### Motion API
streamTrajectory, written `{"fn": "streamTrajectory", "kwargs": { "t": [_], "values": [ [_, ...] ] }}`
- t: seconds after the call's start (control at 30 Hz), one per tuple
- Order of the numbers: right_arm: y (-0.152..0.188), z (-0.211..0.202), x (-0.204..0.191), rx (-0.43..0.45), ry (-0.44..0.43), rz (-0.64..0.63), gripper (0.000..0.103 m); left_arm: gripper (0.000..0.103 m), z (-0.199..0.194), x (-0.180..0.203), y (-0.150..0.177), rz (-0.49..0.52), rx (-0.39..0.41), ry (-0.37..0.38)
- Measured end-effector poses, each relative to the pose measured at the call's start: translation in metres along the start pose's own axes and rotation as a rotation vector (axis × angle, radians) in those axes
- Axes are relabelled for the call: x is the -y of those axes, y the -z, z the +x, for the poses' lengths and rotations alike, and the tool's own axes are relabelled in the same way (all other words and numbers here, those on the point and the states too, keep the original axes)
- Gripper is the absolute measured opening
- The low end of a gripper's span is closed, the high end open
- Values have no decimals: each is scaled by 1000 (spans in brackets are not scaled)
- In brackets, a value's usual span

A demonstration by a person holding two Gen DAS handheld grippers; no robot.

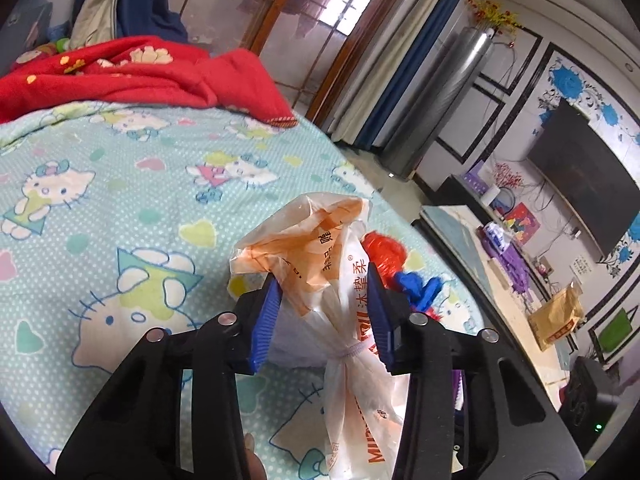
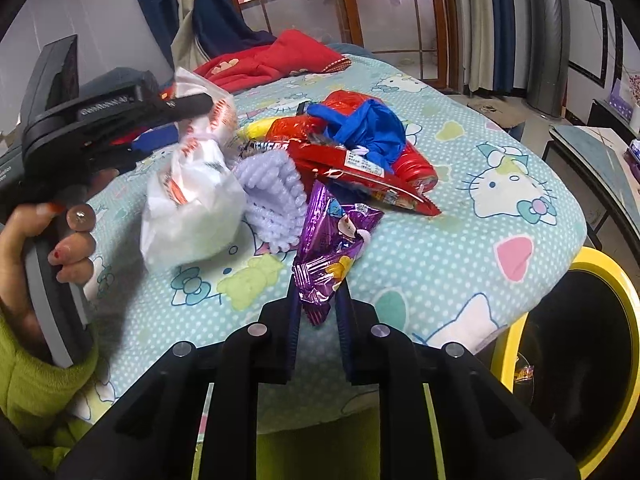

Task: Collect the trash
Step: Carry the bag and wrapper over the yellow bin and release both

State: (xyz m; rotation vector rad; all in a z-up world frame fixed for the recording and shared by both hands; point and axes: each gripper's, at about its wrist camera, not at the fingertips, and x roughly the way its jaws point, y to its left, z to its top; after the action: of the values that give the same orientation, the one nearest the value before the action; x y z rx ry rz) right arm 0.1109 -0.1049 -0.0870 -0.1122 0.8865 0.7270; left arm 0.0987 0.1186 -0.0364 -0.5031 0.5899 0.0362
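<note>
A white plastic bag with orange print lies on the bed, tied at the neck. My left gripper is shut on its crumpled top, with both blue pads against the plastic. From the right wrist view the same bag rests on the sheet with the left gripper at its top. My right gripper is shut on the lower end of a purple snack wrapper. Behind it are a red snack wrapper, a blue plastic bag and a lilac fluffy cloth.
The bed sheet is teal with cartoon cats, and a red blanket is bunched at the far end. A yellow-rimmed bin with a black liner stands at the bed's right corner. A low table with clutter stands beyond the bed.
</note>
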Motion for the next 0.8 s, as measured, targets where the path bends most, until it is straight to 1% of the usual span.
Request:
{"fn": "streamTrajectory", "kwargs": {
  "t": [0.27,0.43,0.53,0.63,0.7,0.8],
  "values": [
    [-3,-18,1,28,-4,10,16,32,-24,12,-12,27,66,35],
    [-2,-28,6,40,45,18,15,32,-31,23,-14,51,82,51],
    [1,-31,15,33,71,45,15,32,-31,28,-12,68,82,54],
    [4,-37,22,36,85,61,15,32,-24,33,-6,104,70,30],
    [3,-41,26,43,88,66,15,32,-17,32,-1,94,45,33],
    [4,-51,31,61,96,75,15,32,-14,34,2,98,33,42]
  ]
}}
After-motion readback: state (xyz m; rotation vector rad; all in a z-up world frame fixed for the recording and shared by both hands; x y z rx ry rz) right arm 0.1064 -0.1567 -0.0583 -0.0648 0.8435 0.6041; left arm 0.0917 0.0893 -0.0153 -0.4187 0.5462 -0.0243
